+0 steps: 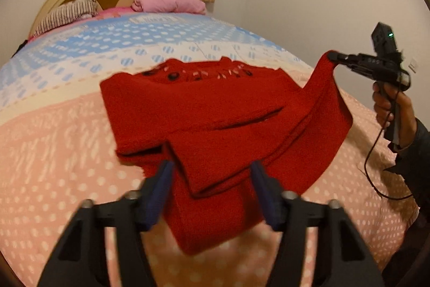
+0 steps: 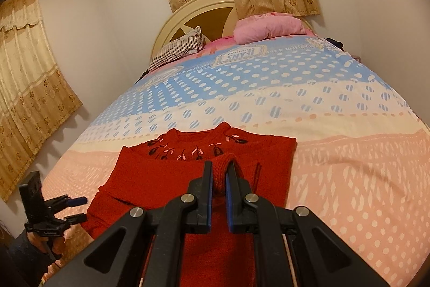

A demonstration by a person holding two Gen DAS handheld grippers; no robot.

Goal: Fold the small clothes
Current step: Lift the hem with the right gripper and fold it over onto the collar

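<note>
Red sweater half folded on bed, right tool lifting its edge

Red knit sweater [image 1: 204,109] lies on the dotted bedspread [image 1: 53,152], neckline toward the headboard [image 2: 188,15], one sleeve folded across the body. Right tool [image 2: 219,176] is clenched on a knit edge of the sweater, held up off the bed. Left tool [image 1: 212,176] is released, pads apart, hovering over the sweater's near folded part; whether they touch it is unclear. Pink pillow [image 2: 266,27] and striped pillow [image 2: 177,47] sit at the headboard.
</note>
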